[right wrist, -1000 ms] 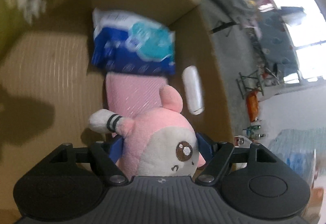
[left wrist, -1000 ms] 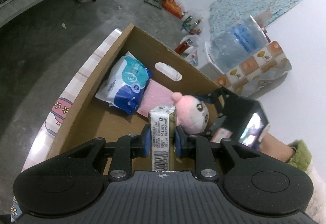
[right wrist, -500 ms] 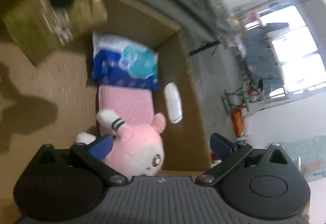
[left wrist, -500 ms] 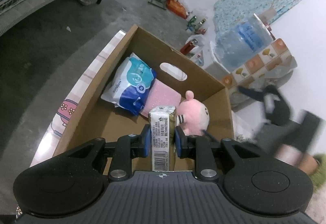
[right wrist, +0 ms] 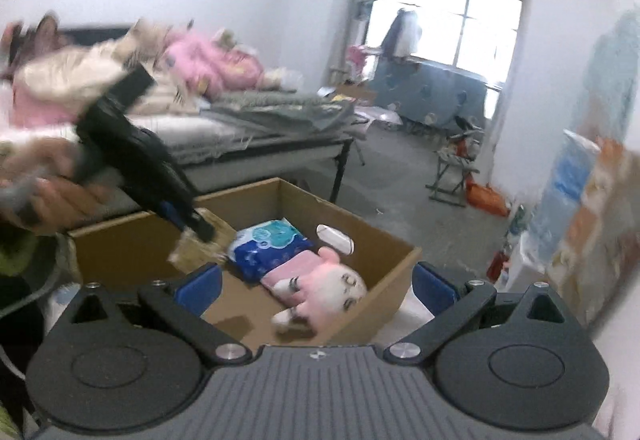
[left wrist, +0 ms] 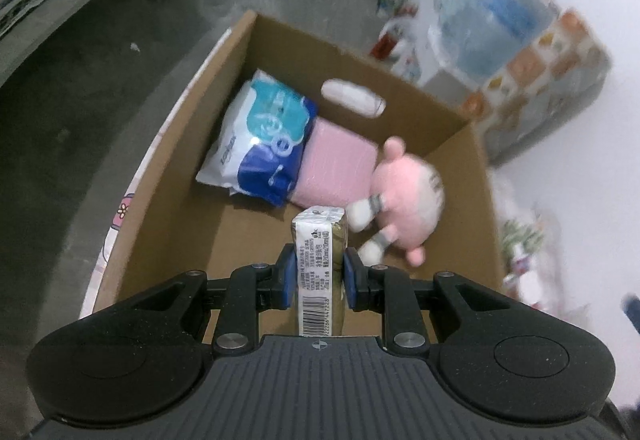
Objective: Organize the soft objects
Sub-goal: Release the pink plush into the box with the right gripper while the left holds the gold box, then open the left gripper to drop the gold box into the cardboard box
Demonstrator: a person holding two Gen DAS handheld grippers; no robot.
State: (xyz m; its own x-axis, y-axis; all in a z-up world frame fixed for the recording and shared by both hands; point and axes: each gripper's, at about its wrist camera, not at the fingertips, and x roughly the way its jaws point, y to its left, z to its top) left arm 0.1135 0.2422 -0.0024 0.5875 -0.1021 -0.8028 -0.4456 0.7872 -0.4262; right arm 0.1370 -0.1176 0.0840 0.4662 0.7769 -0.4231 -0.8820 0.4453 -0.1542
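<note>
From the left wrist we look steeply down, close over the open cardboard box [left wrist: 448, 111]. From the right wrist we look from farther back, nearly level, across the same box [right wrist: 394, 280] toward a bed [right wrist: 248, 131] and window [right wrist: 448, 27]. Both views share the box's interior.

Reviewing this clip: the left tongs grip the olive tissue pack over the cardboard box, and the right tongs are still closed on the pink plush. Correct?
Not quite. The right tongs stand open and empty; the pink plush lies in the cardboard box, as the right wrist view shows. The rest holds: the left tongs grip the olive tissue pack over the box.
</note>
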